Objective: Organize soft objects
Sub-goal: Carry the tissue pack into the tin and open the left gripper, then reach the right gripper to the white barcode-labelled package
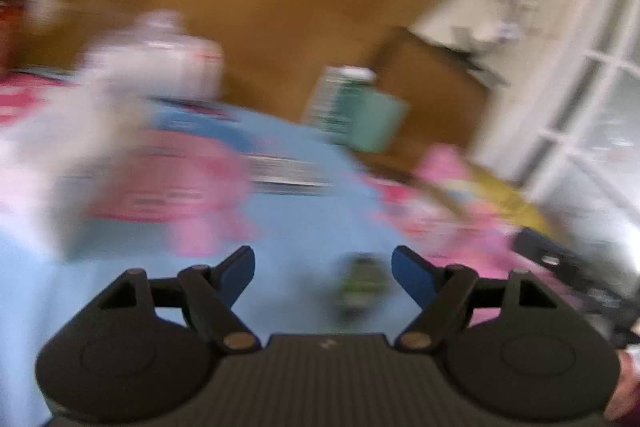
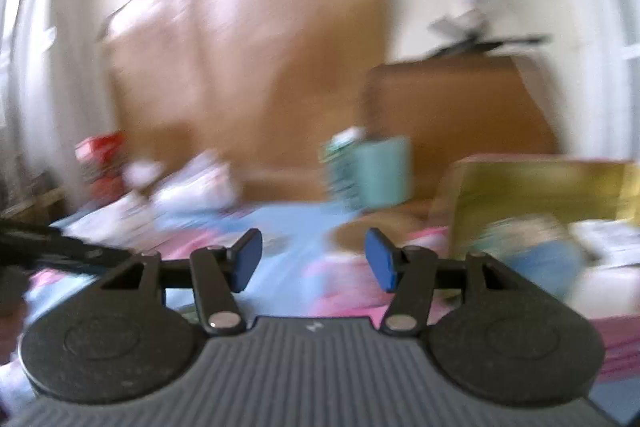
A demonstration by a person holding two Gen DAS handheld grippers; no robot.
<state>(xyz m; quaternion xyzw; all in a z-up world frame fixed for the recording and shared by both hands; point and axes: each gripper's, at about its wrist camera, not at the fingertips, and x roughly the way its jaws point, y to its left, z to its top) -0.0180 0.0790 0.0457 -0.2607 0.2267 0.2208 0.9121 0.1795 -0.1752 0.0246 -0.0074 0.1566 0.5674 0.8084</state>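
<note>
- Blue-and-pink sheet (image 1: 312,195) covers the bed and fills the lower half of both wrist views; motion blur smears its print.
- Brown wooden wardrobe (image 2: 248,59) stands behind the sheet, against a cream wall.
- Yellow box (image 2: 540,195) sits at the sheet's right edge in the right wrist view, open toward the camera, with blurred blue and white things in front of it.
- White soft heap (image 1: 100,131) lies on the sheet's left side, near the left gripper; its shape is too blurred to name.
- Teal box (image 1: 360,111) stands upright at the sheet's far edge, in front of the wardrobe.
- Pink soft item (image 1: 448,163) lies at the sheet's right edge, beside the yellow box.
- Left gripper (image 1: 323,267) hovers over the sheet, jaws spread wide with nothing between them.
- Right gripper (image 2: 314,263) hangs above the sheet, jaws likewise wide apart and empty.
- Small dark-green thing (image 1: 362,287) lies on the sheet just inside the left gripper's right finger; blur hides what it is.
</note>
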